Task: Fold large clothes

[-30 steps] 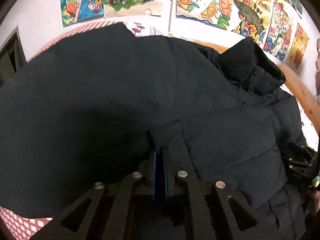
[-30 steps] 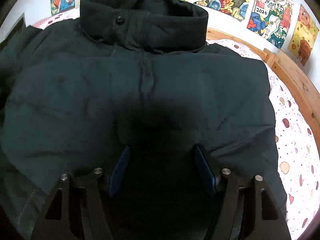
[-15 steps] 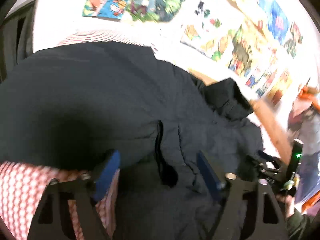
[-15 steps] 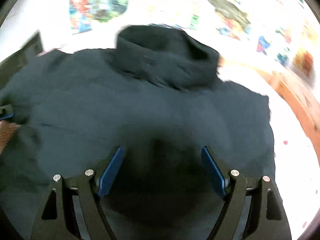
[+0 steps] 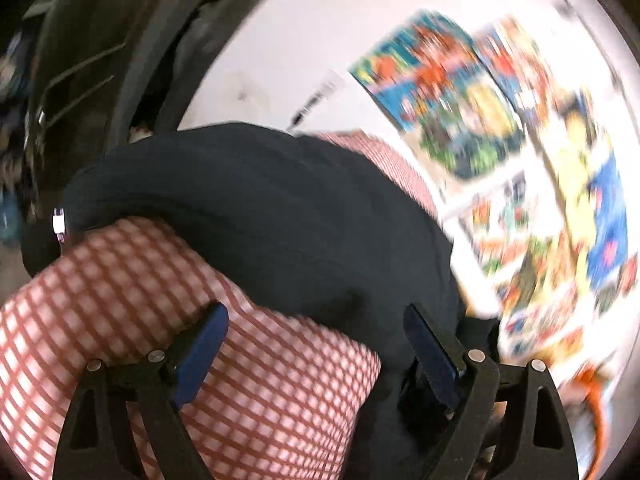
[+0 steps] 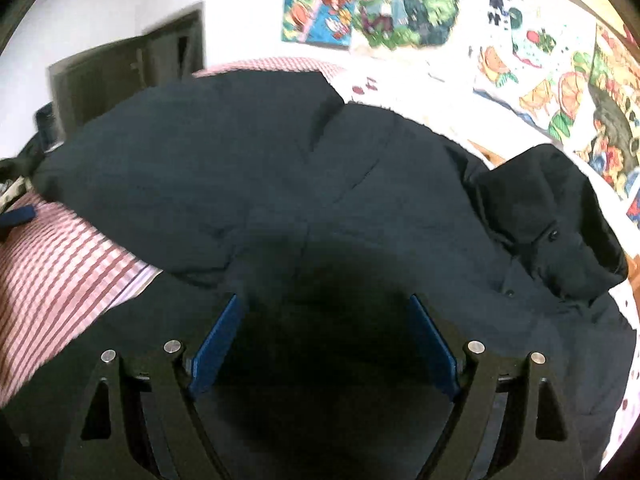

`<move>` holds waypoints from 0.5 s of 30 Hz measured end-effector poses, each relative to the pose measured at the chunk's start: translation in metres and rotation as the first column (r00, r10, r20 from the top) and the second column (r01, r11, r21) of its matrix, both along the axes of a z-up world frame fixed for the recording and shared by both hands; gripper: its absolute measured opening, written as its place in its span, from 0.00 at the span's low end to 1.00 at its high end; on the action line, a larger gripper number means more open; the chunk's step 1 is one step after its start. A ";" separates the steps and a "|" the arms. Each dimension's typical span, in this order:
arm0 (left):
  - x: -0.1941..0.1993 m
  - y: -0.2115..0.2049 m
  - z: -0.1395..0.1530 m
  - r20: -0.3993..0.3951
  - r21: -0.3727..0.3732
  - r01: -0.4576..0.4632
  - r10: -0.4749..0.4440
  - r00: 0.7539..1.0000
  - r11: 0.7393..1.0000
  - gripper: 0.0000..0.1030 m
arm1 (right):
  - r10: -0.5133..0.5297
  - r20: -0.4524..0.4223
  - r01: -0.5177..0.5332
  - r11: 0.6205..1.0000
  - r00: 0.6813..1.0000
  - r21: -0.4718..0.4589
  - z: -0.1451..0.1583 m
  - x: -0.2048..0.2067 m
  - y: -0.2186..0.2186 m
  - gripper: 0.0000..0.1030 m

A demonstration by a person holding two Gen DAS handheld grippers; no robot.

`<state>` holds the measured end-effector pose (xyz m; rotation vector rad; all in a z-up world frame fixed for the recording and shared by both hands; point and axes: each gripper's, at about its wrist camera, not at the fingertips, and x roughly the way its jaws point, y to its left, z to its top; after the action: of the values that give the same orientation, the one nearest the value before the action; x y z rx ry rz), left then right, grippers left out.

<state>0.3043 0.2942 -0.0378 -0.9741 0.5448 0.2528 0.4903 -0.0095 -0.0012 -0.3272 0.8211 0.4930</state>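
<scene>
A large black padded jacket lies spread on the bed, its collar at the right in the right wrist view. My right gripper is open and empty, just above the jacket's body. In the left wrist view my left gripper is open and empty, over the edge where the jacket meets the red-checked bedding. The left view is blurred.
Red-checked bedding lies left of the jacket, spotted white bedding at the right. Colourful posters cover the wall behind. A dark doorway is at the back left. The tip of the other gripper shows at the left edge.
My left gripper let go of the jacket fabric, opened and swung left toward the jacket's edge. My right gripper stayed open and turned left, so the collar moved to the right.
</scene>
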 end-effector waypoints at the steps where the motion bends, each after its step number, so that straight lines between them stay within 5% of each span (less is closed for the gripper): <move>1: -0.003 0.007 -0.002 0.020 -0.036 -0.034 0.035 0.999 0.999 0.86 | -0.022 -0.017 0.022 1.000 1.000 0.000 -0.005 0.003 0.003 0.78; 6: -0.003 0.029 -0.014 0.033 -0.175 -0.151 0.159 0.987 0.973 0.86 | -0.065 -0.046 0.066 0.998 0.997 0.013 -0.025 0.001 0.003 0.81; 10: 0.007 0.039 -0.016 0.038 -0.219 -0.199 0.212 0.976 0.955 0.81 | -0.082 -0.044 0.083 0.996 0.996 0.017 -0.036 -0.004 -0.001 0.88; 11: 0.008 0.040 -0.015 0.037 -0.209 -0.204 0.217 0.976 0.956 0.77 | -0.086 -0.049 0.087 0.996 0.995 0.019 -0.039 -0.005 -0.003 0.89; 15: 0.026 0.042 -0.002 -0.033 -0.083 -0.205 0.203 0.979 0.975 0.28 | -0.086 -0.046 0.087 0.996 0.995 0.027 -0.037 -0.012 -0.007 0.89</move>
<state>0.3299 0.3359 -0.0397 -1.1134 0.4810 0.4279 0.4780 -0.0170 -0.0379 -0.2536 0.8675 0.4323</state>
